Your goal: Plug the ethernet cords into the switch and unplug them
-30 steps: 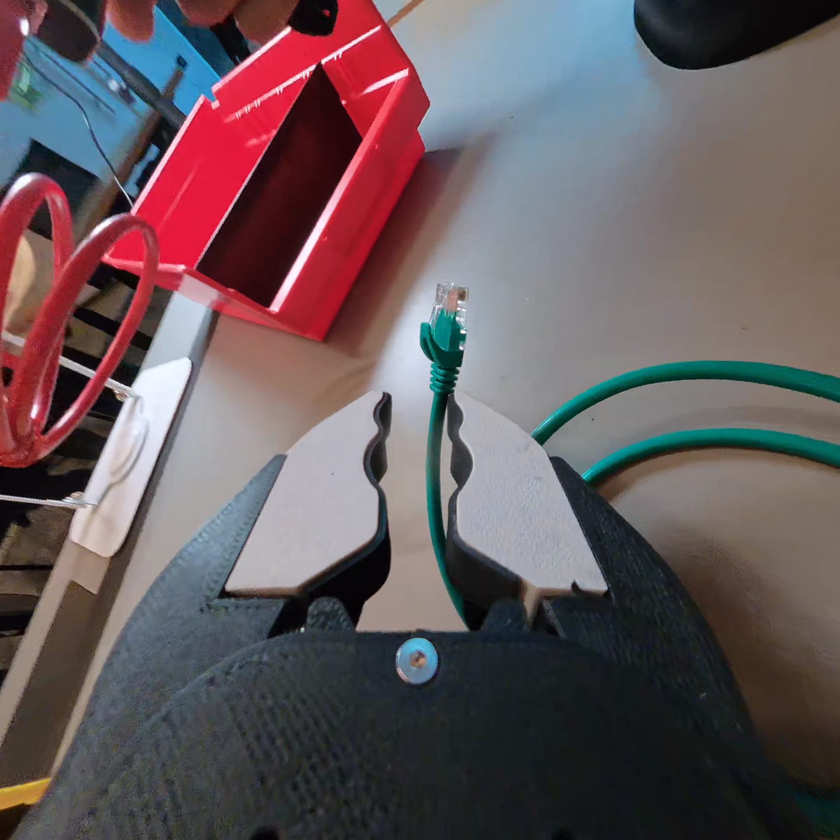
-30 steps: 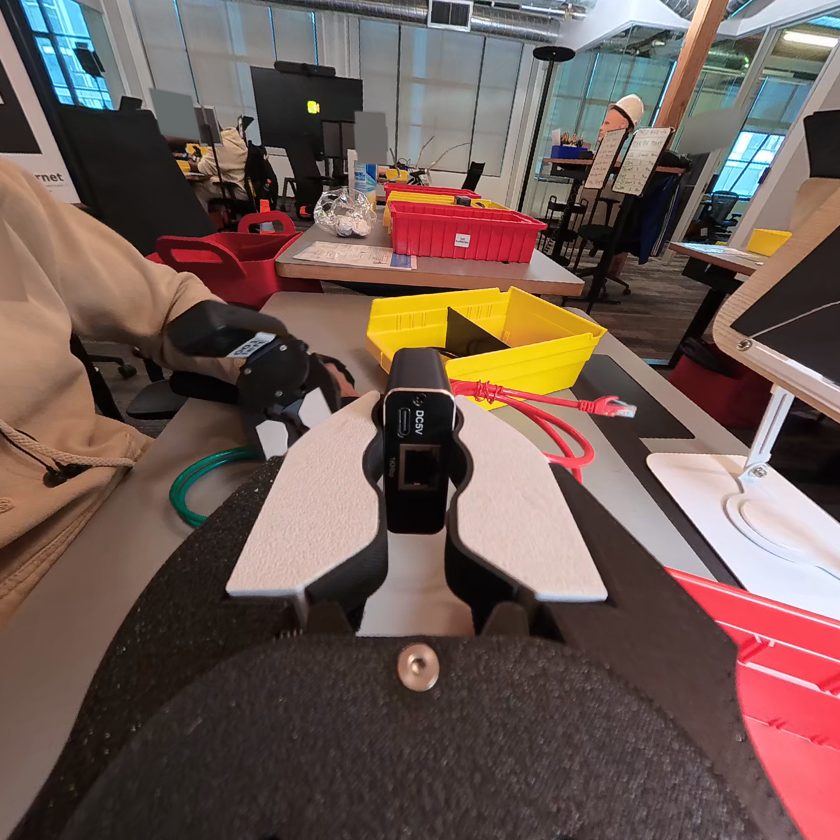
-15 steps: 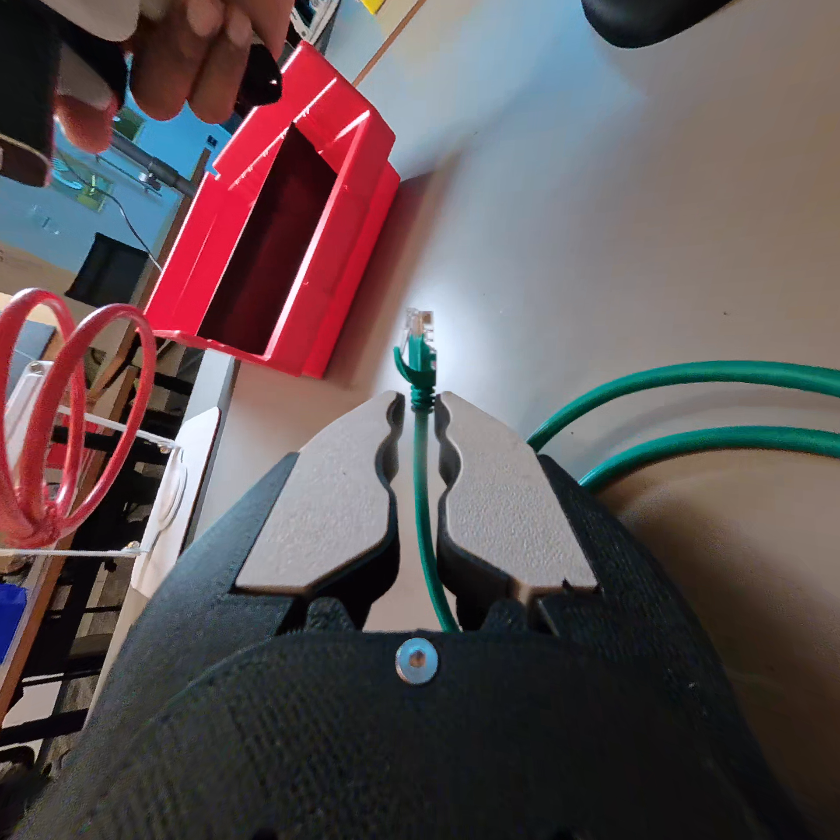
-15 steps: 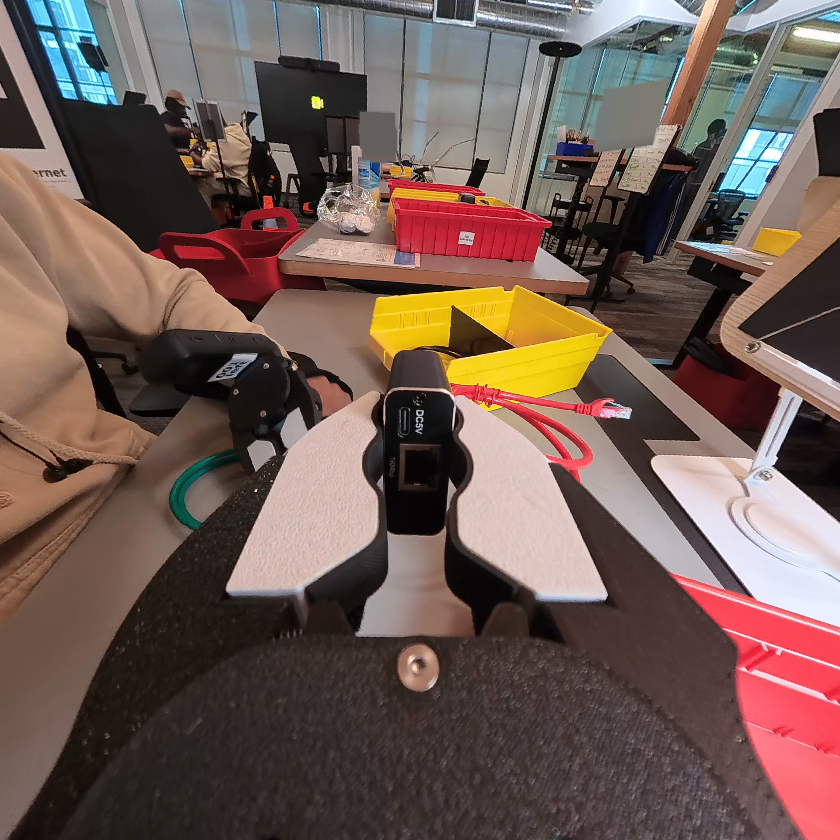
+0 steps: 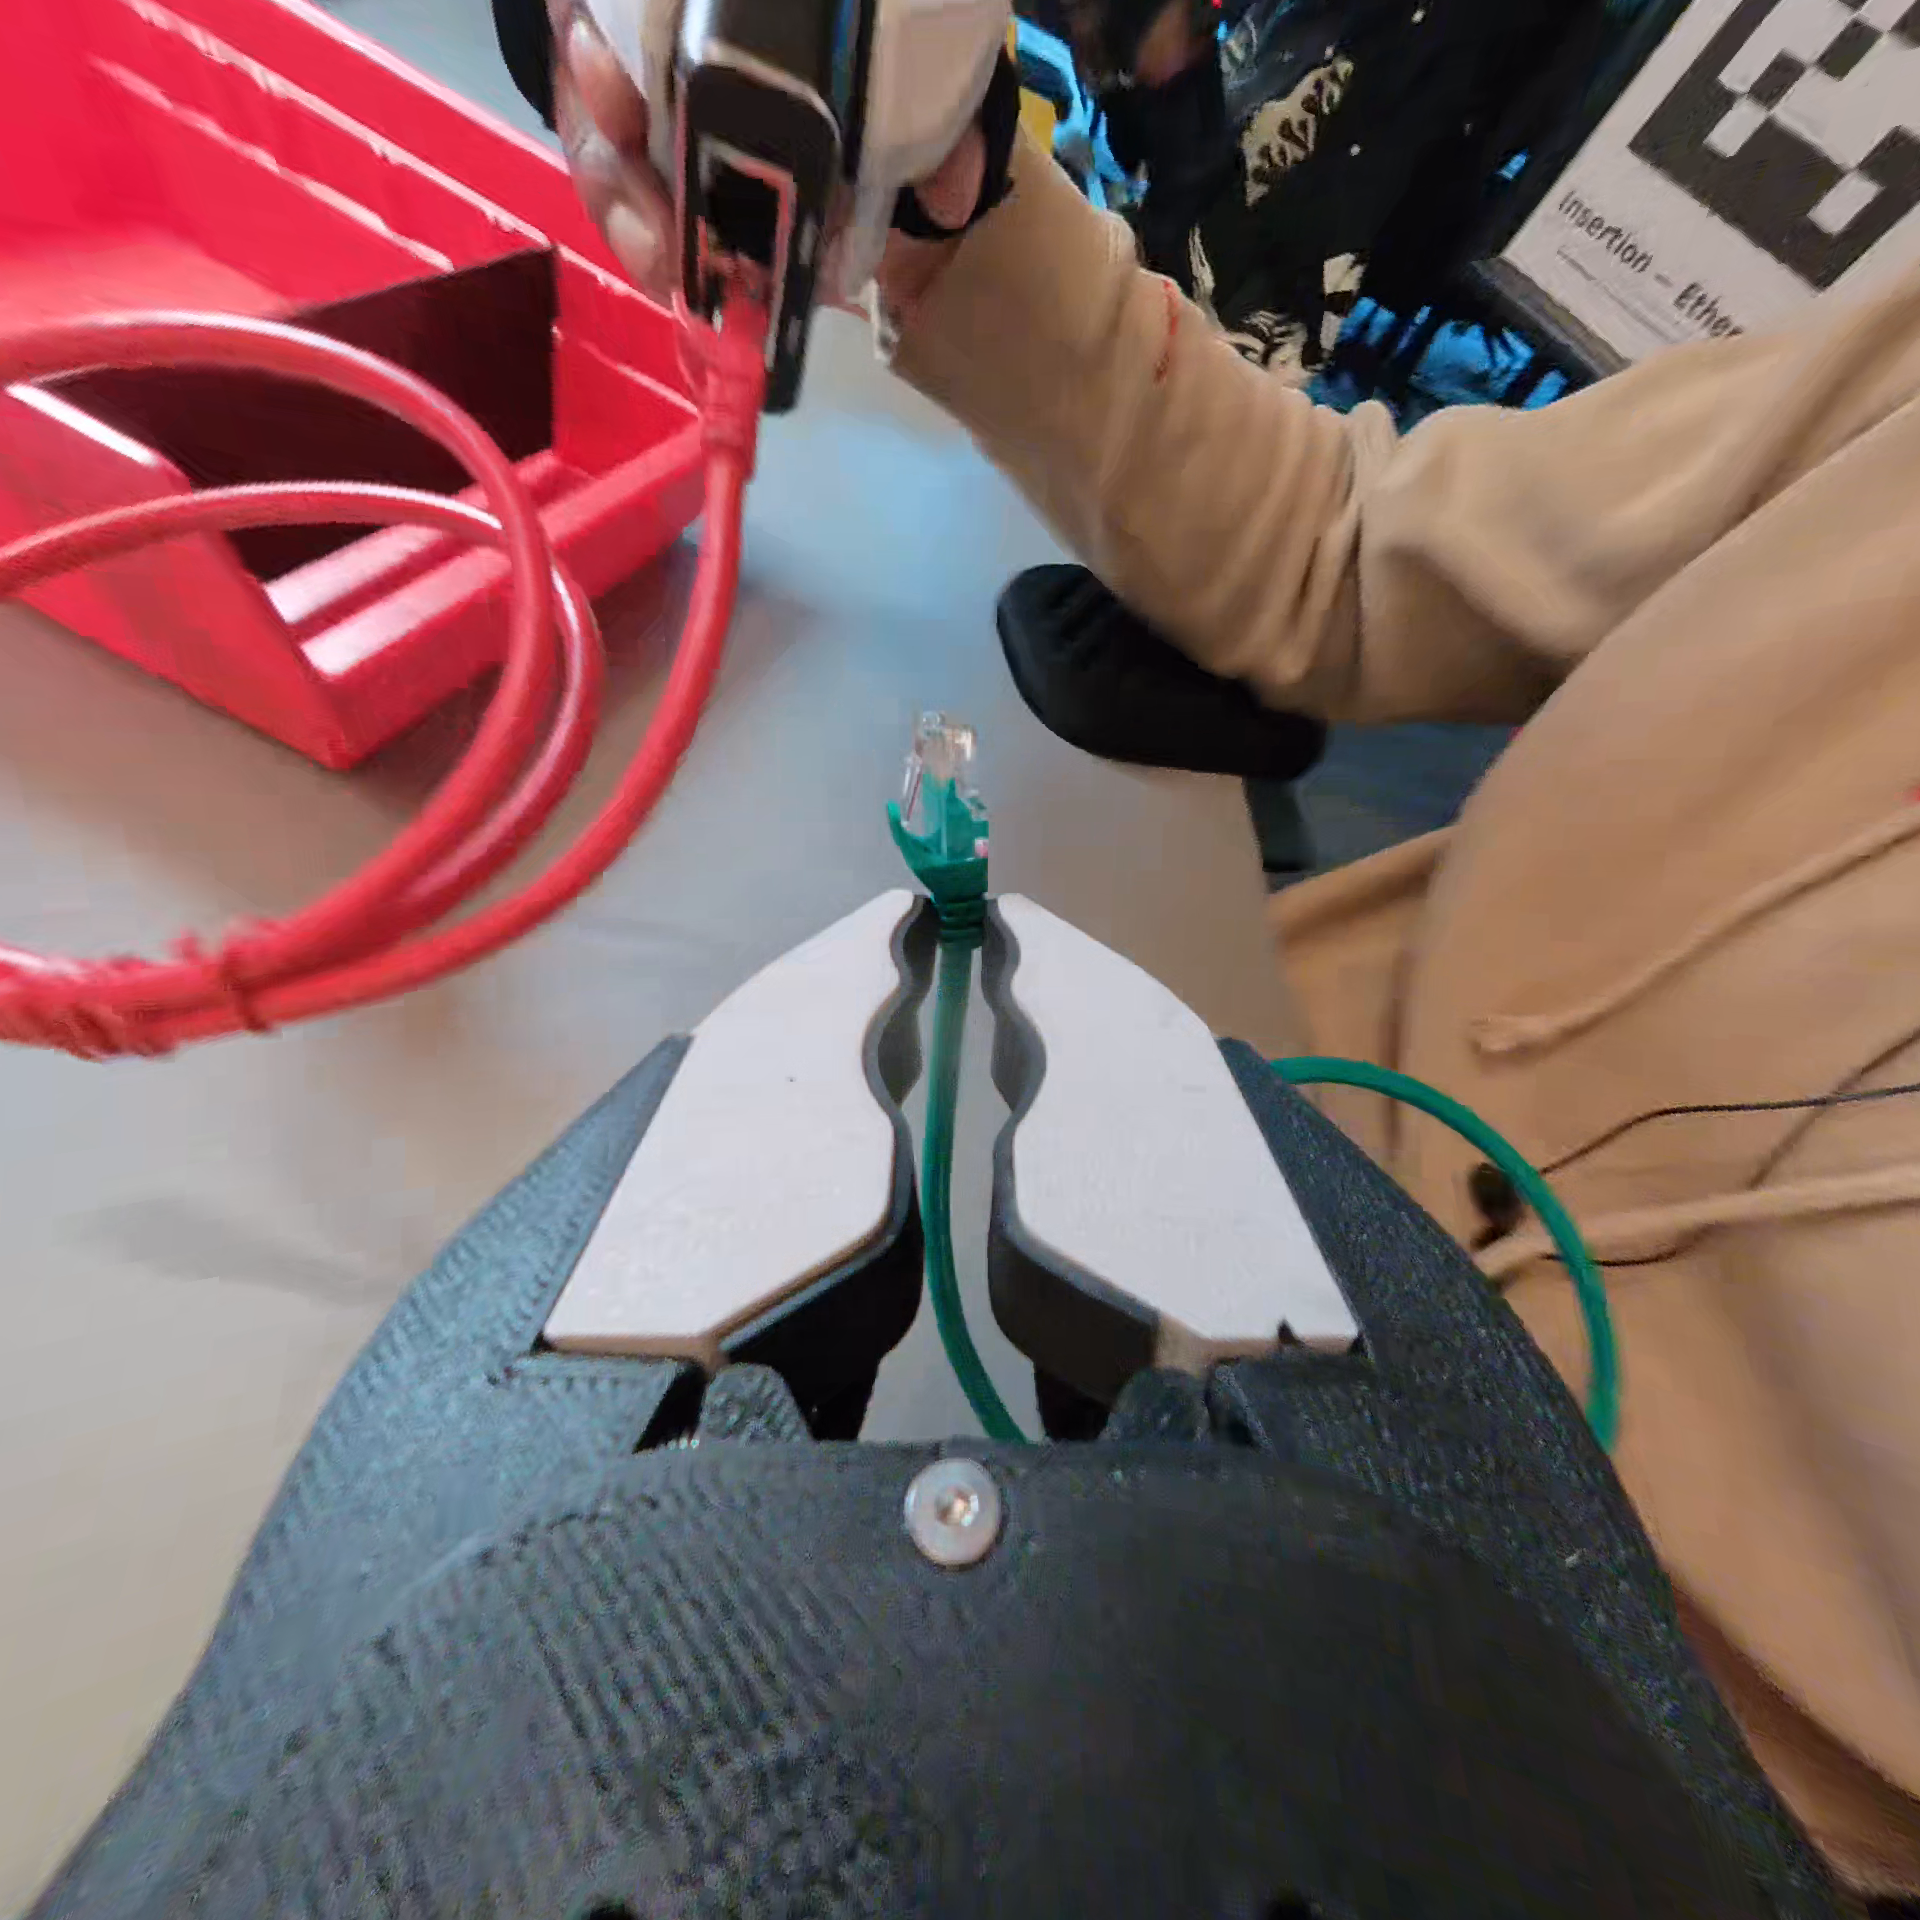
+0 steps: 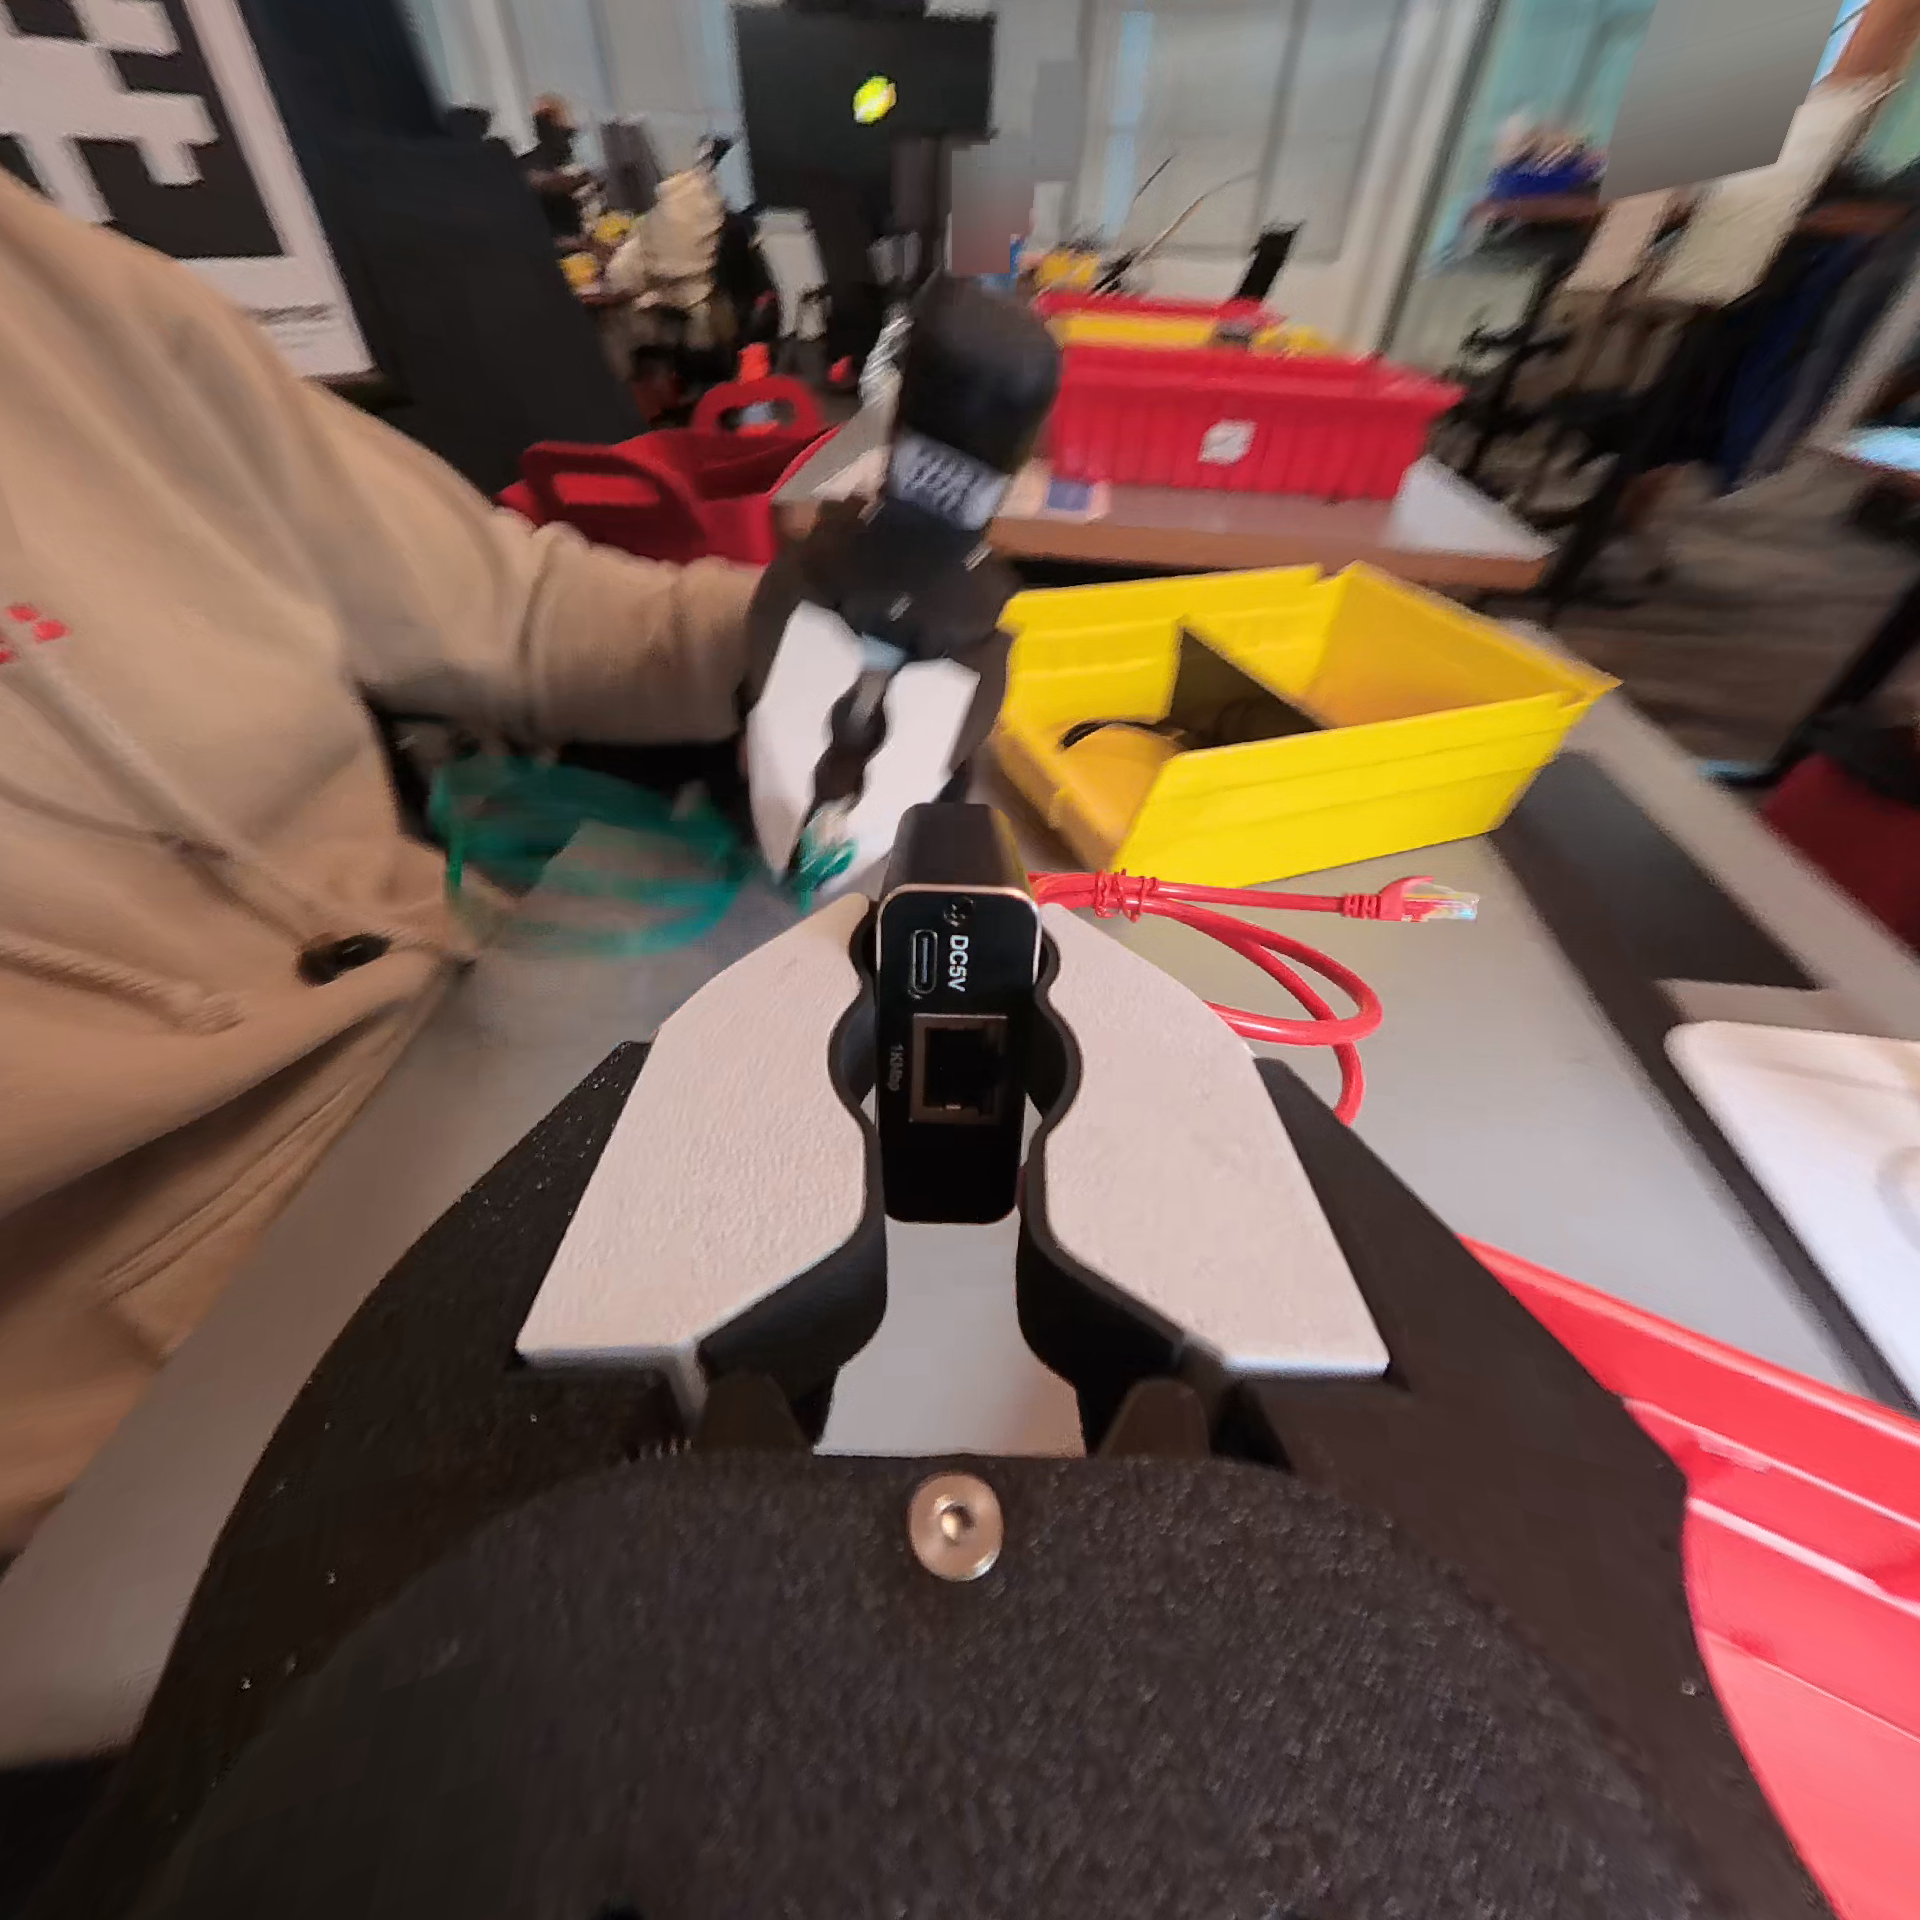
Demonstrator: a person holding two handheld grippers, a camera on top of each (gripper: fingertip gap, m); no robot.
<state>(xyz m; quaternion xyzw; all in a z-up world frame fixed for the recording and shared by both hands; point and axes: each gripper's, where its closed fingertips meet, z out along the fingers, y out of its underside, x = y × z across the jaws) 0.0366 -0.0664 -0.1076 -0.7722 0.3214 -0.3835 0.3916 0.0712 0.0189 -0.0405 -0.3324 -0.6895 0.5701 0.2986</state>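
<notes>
My left gripper (image 5: pixel 956 906) is shut on the green ethernet cord (image 5: pixel 943 1091) just behind its boot. The clear plug (image 5: pixel 938 774) sticks out forward and points up towards the switch. My right gripper (image 6: pixel 954 920) is shut on the black switch (image 6: pixel 956 1049), with an empty port facing the camera. In the left wrist view the switch (image 5: pixel 753 197) hangs above the plug between the right gripper's fingers, and a red cord (image 5: pixel 717 582) is plugged into its underside. The left gripper (image 6: pixel 862 727) shows blurred beyond the switch, with green loops (image 6: pixel 582 862) behind it.
A red bin (image 5: pixel 343 644) lies on the grey table to the left, also at lower right (image 6: pixel 1766 1507). A yellow bin (image 6: pixel 1299 748) sits behind the red cord's free plug (image 6: pixel 1423 904). A white stand base (image 6: pixel 1818 1122) is at right. A tan sleeve (image 5: pixel 1351 540) fills the right. One gripper's finger ends stand about 12 centimetres off the other's.
My left gripper closed on the green cord, lifted it off the table and swung towards the switch. The right gripper with the switch has come close above the plug.
</notes>
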